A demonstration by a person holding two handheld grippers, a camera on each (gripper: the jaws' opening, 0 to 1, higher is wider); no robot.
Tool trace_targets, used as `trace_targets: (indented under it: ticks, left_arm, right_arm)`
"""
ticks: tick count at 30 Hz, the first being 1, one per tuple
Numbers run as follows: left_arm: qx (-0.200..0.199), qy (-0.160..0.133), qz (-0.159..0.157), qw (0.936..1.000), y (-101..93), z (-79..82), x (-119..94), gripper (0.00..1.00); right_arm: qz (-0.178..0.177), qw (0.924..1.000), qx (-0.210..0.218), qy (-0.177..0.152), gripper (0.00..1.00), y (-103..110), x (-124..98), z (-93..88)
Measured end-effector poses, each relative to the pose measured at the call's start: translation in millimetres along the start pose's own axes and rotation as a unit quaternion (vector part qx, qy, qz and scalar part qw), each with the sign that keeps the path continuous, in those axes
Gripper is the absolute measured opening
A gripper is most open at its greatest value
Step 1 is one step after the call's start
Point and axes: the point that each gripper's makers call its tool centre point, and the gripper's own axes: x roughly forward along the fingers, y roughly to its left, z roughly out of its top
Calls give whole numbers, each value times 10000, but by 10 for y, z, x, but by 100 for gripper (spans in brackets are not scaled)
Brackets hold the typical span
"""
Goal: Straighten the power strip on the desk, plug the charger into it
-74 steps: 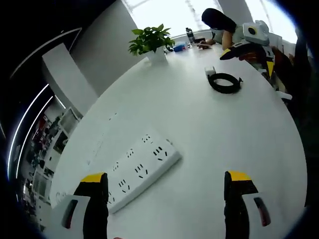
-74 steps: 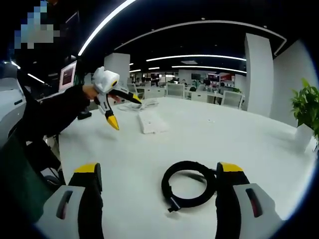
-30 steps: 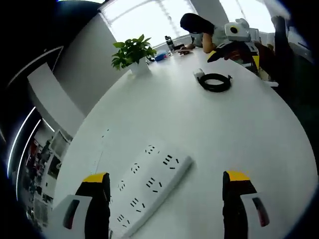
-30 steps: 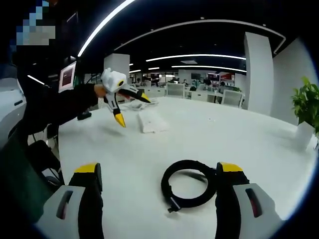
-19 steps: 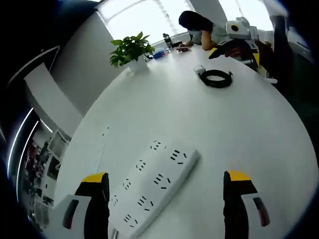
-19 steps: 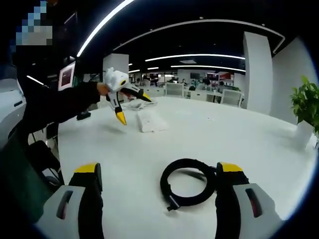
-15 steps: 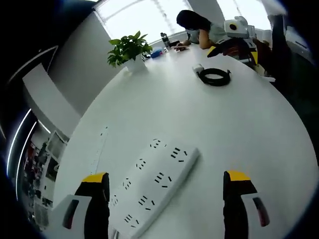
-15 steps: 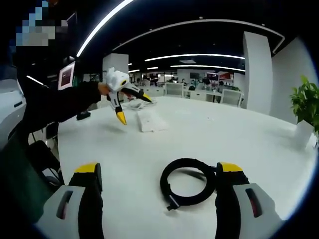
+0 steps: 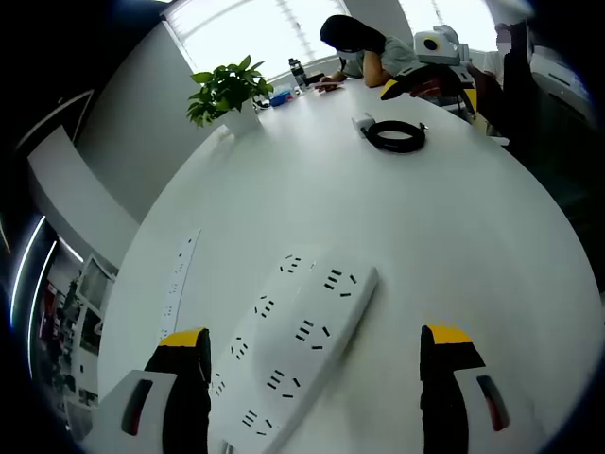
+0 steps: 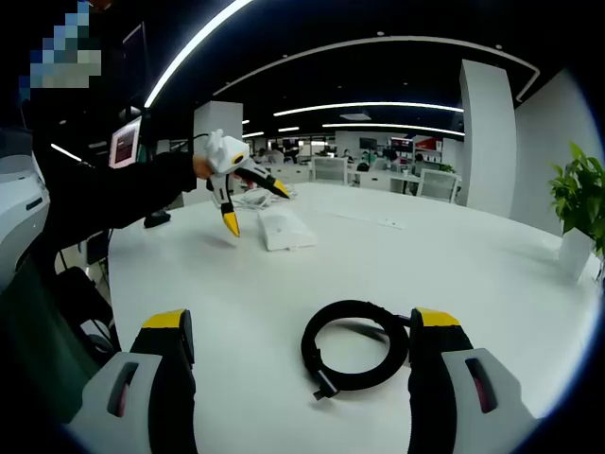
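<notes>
Hovering above a white power strip (image 9: pixel 293 352), the left tool (image 9: pixel 312 397) hangs with its yellow-tipped jaws spread wide and nothing between them. The strip lies at a slant on the round white table (image 9: pixel 454 246), its sockets facing up, between the jaws and nearer the left one. Across the table the right tool (image 10: pixel 301 397), jaws likewise spread and empty, points at a coiled black cable (image 10: pixel 354 347) that lies flat between its jaws, a plug end showing at the coil's near side.

Straightening the strip looks to be the step in hand. Doing it well probably means bringing the jaws down across the strip's narrow sides, closing on the body rather than on the sockets, then turning it flat on the table without lifting, so that its trailing cord is not dragged into a loop.

From the left gripper view come the socket faces, a second slim white strip (image 9: pixel 177 284) set near the table's edge, a potted plant (image 9: pixel 225 90) by bright windows, a seated person (image 9: pixel 364 52) behind it, and the far coil with a small white block (image 9: pixel 363 122) just beside it, likely the charger. From the right gripper view come the person's dark sleeve (image 10: pixel 104 203) reaching over the strip, and an open office with ceiling light strips behind.
</notes>
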Motion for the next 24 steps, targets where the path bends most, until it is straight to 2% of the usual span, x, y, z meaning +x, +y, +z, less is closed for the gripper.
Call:
trace_targets:
  ticks: [24]
  left_arm:
    - [172,214,-287,9992,148,-97,79,92]
  right_arm:
    - [-17,10000,8,39,95,-39,30,-33]
